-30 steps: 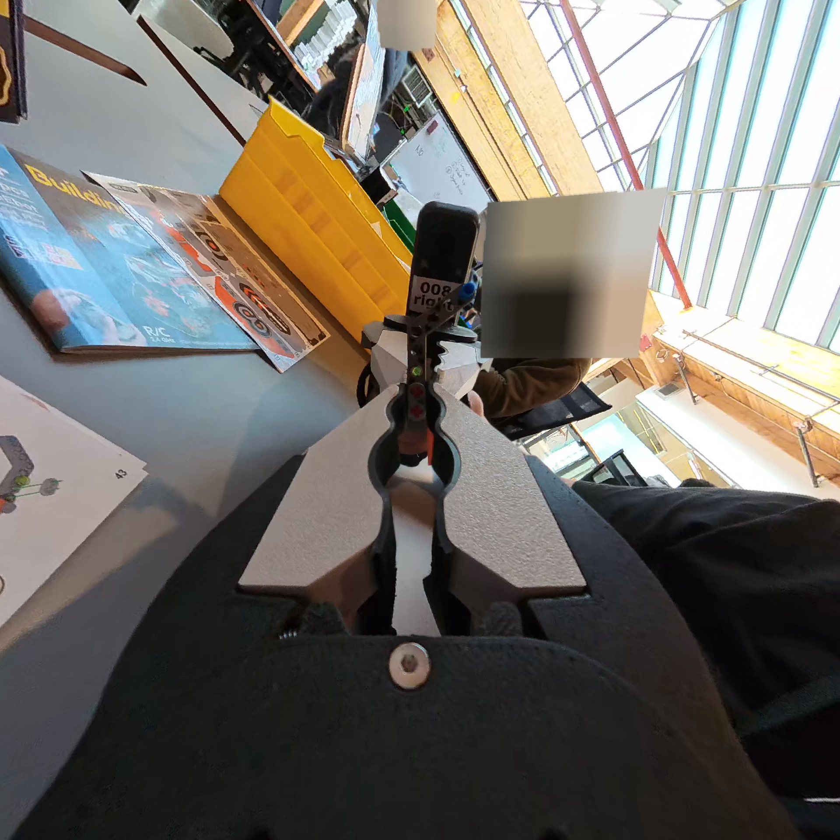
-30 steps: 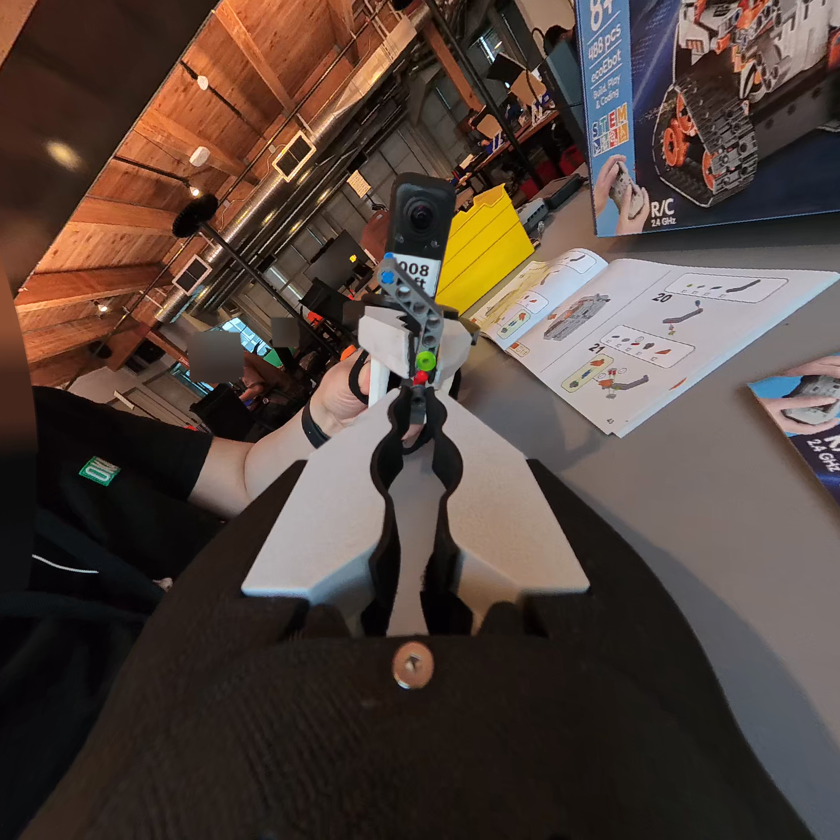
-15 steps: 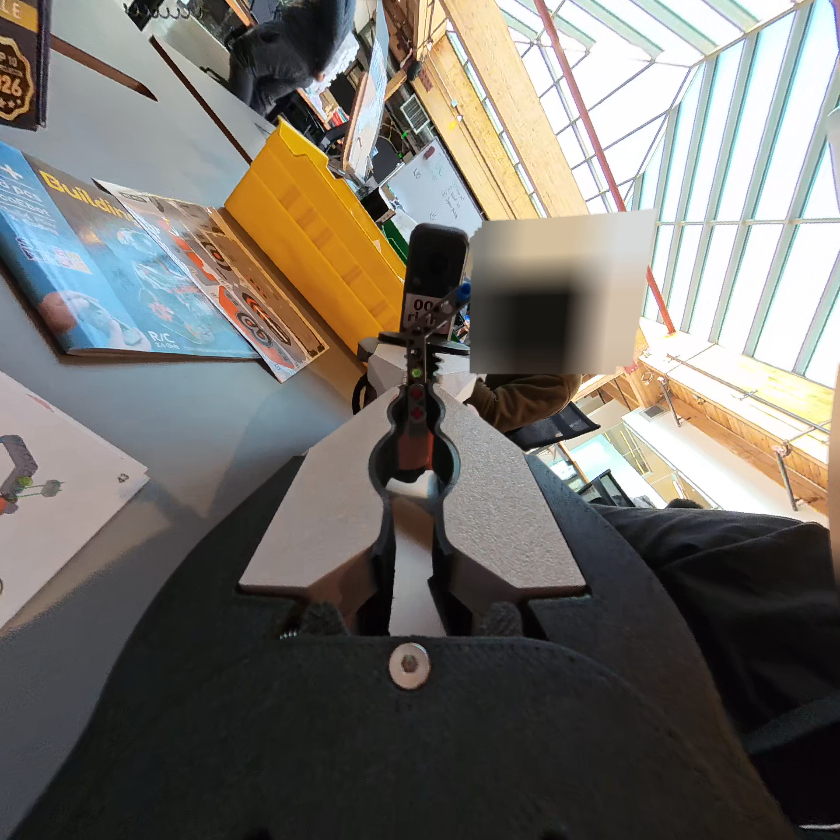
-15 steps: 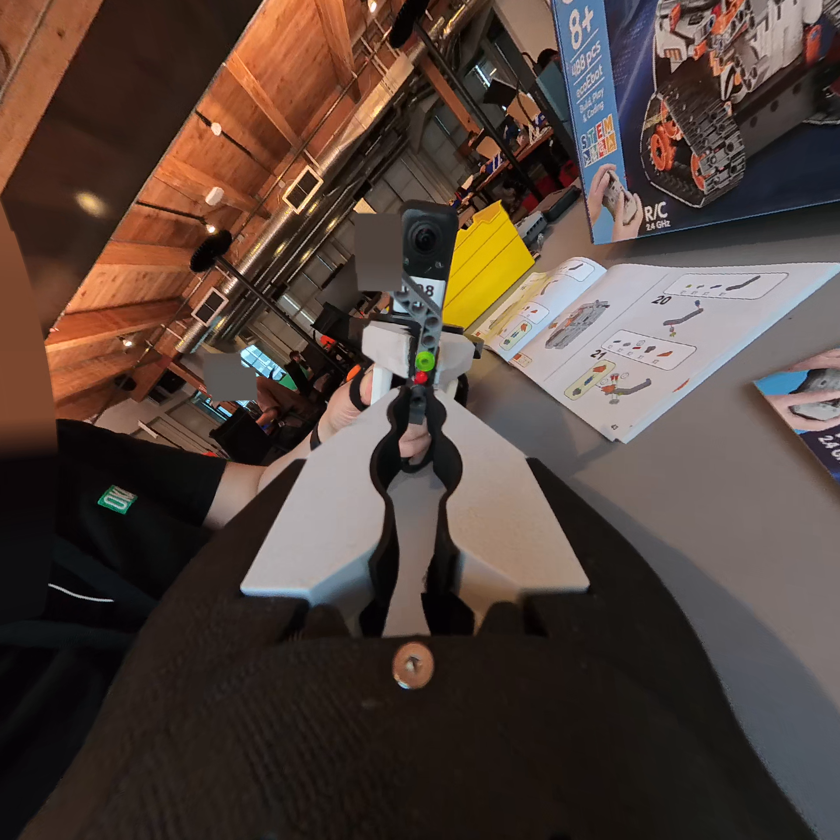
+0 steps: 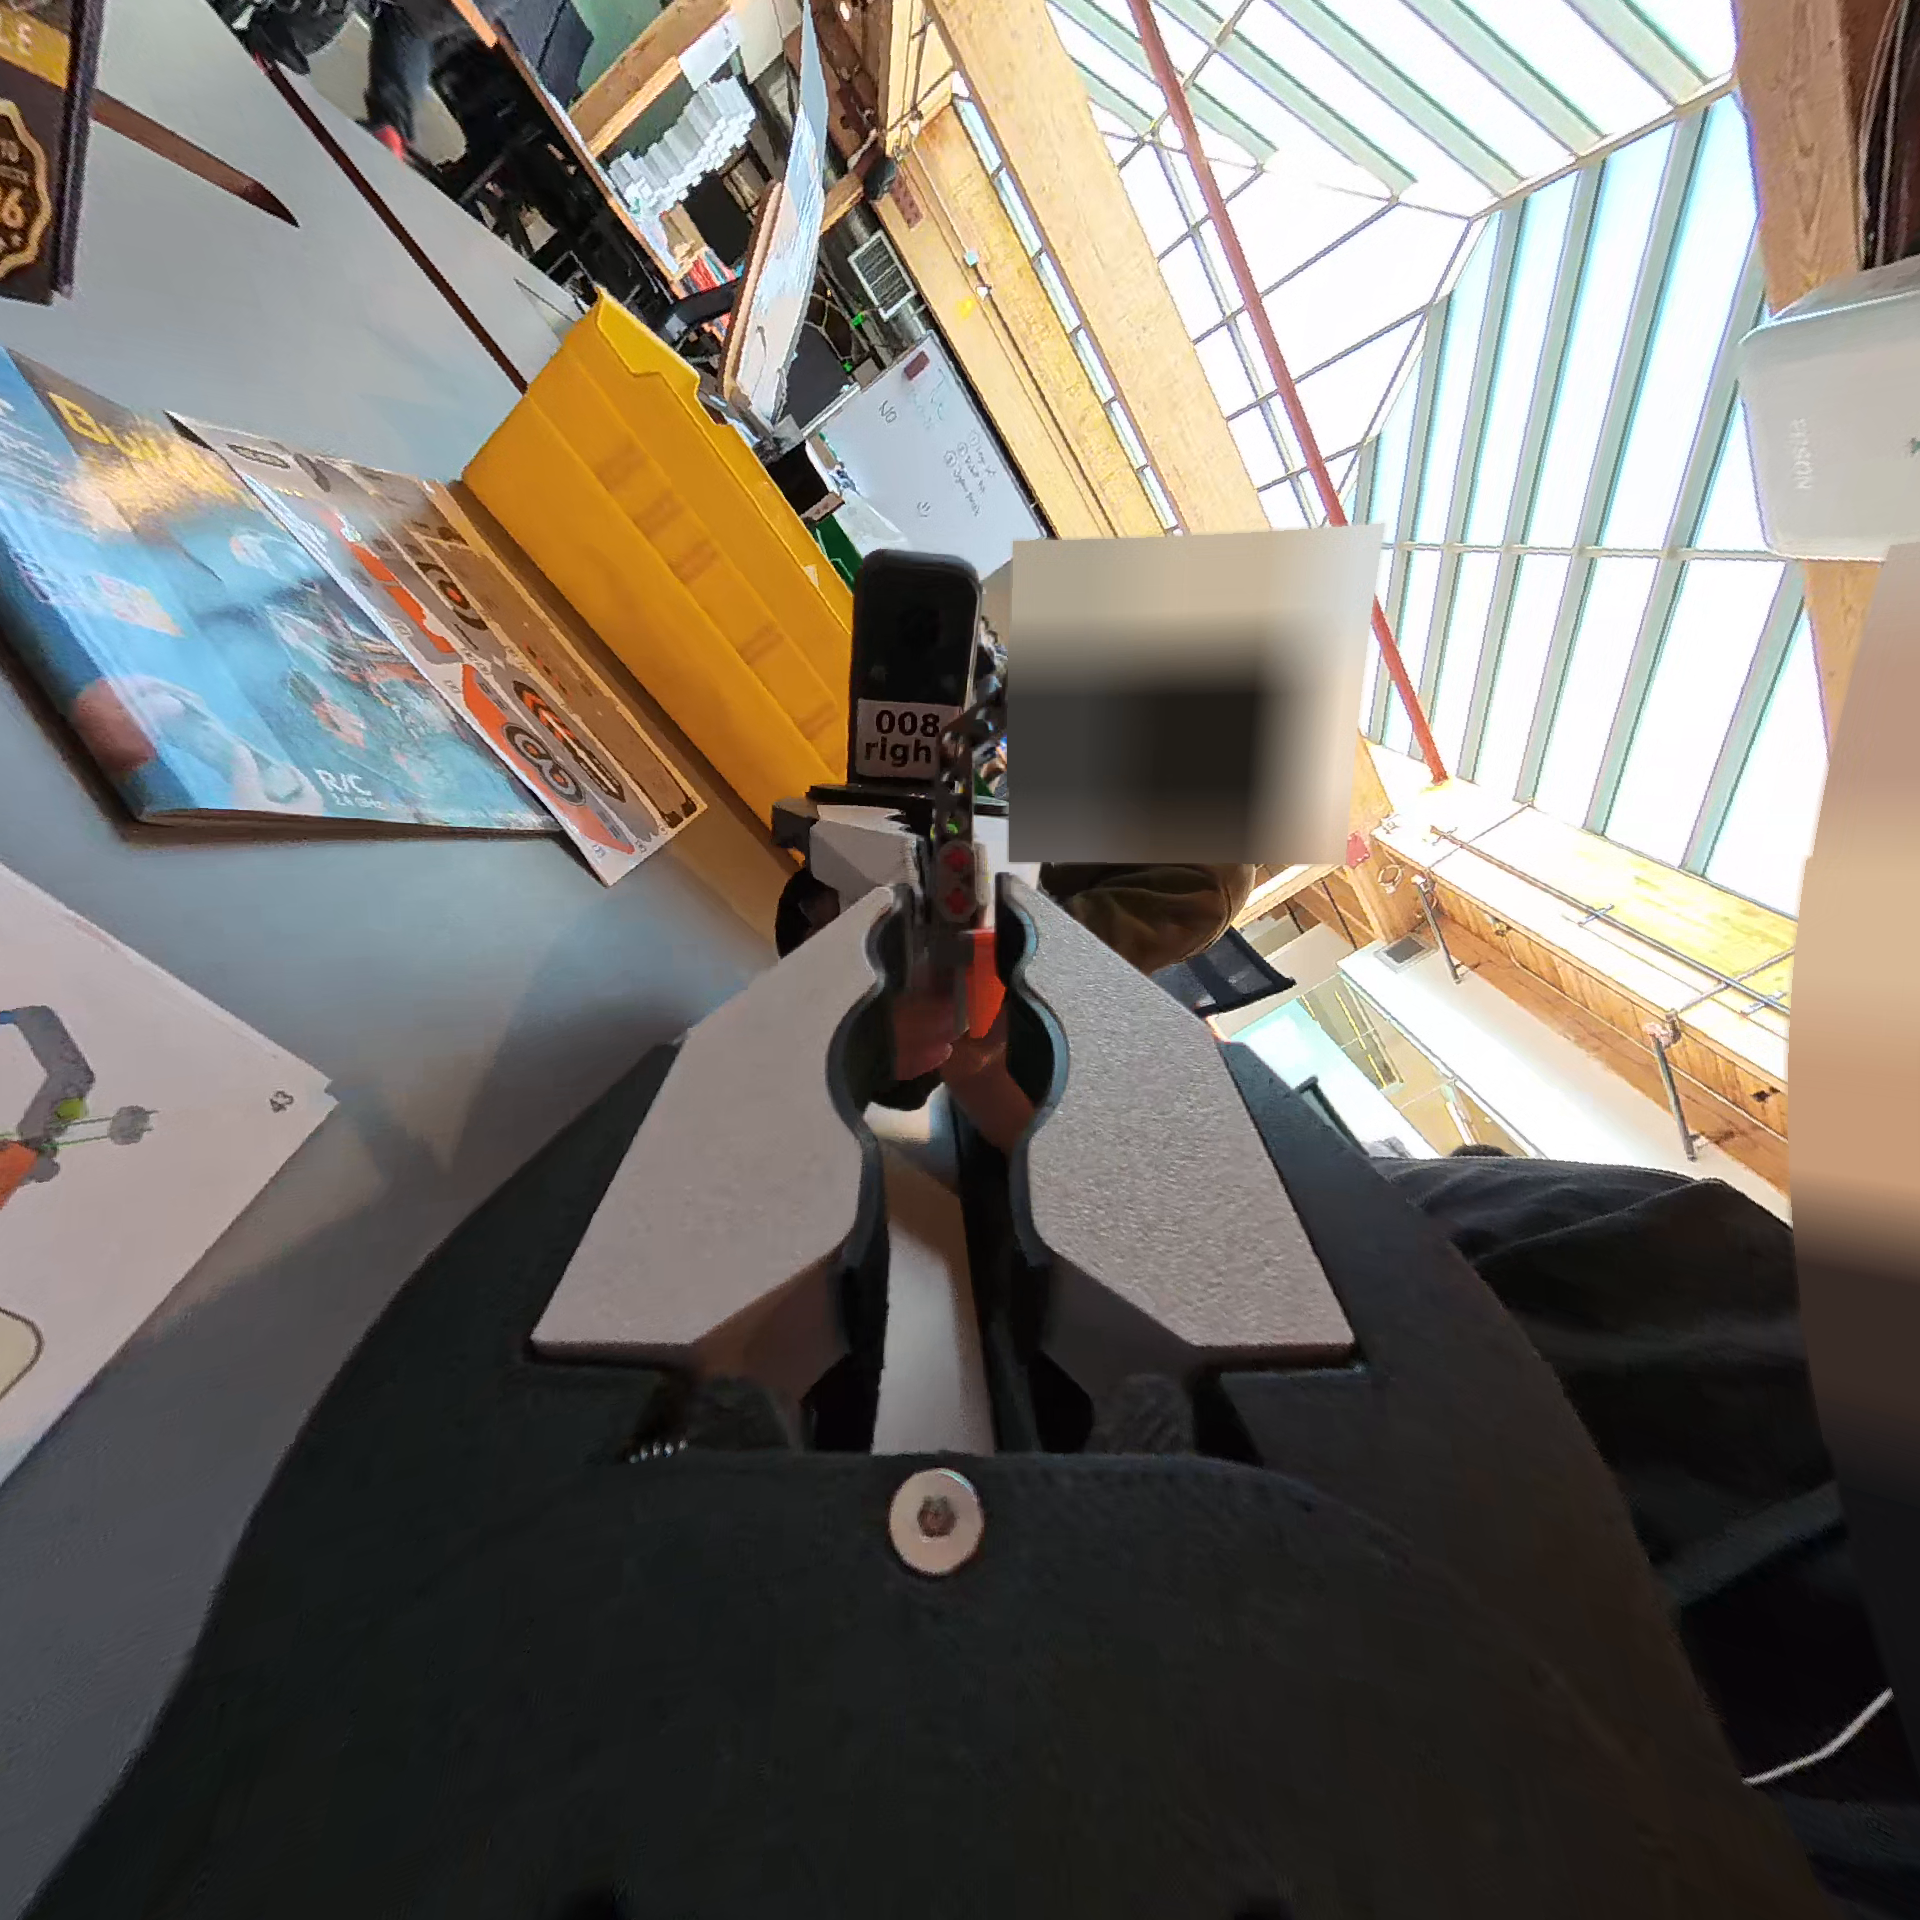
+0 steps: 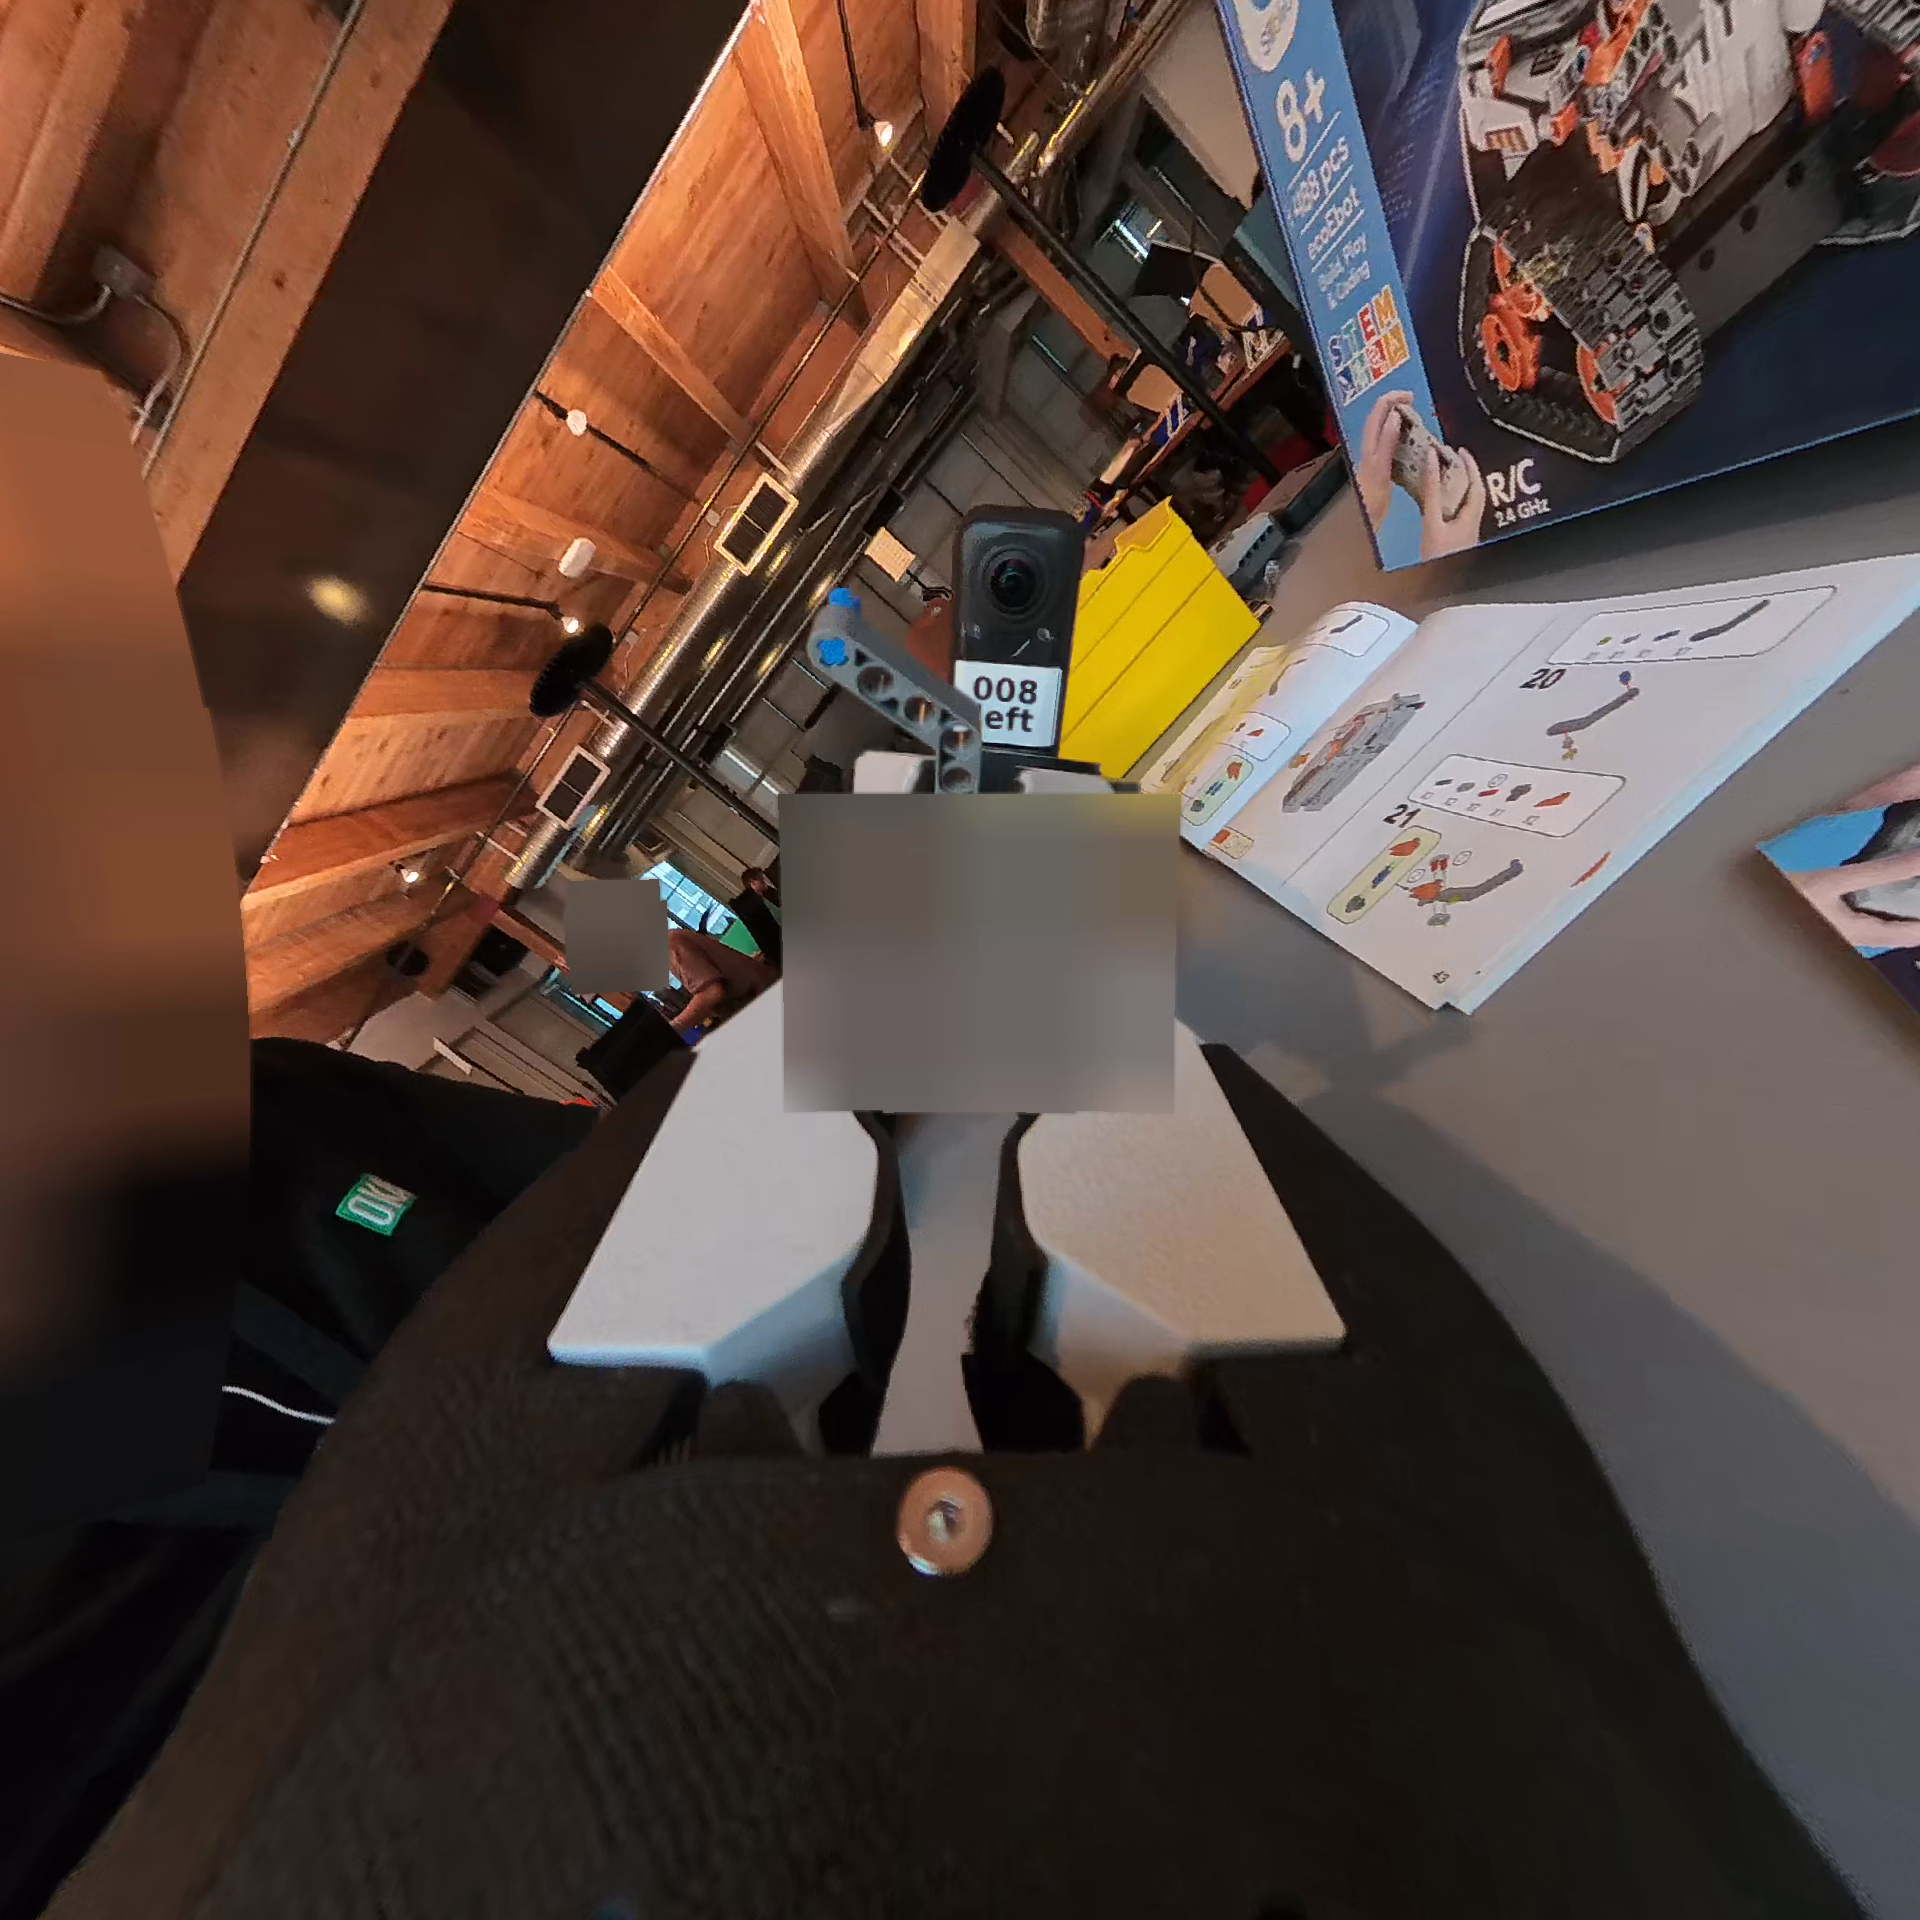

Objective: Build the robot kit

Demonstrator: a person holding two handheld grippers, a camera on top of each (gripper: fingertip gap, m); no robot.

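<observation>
A small grey beam assembly (image 5: 958, 883) with red pins and an orange piece (image 5: 982, 982) hangs in the air between the two grippers. My left gripper (image 5: 951, 914) is open. The assembly stands between its pads, with a slit of light on the right side. The right gripper (image 5: 940, 842) faces it from beyond, with one white finger (image 5: 862, 862) against the beam. In the right wrist view a blur patch hides my own fingertips. The angled grey beam (image 6: 894, 696) with a blue pin (image 6: 831, 652) rises above the patch, between the parted fingers of the left gripper (image 6: 971, 774).
A grey table (image 5: 416, 966) carries a yellow bin (image 5: 665, 540), a blue booklet (image 5: 208, 644), a sticker sheet (image 5: 499, 644) and an open instruction book (image 6: 1538, 790). A large toy box (image 6: 1662, 260) stands at the back. A person's dark sleeve (image 5: 1610, 1351) is close on the right.
My left jaws have widened around the assembly, which they pinched before. The right gripper has kept its hold. Both grippers shifted a little and the beam now leans more sideways.
</observation>
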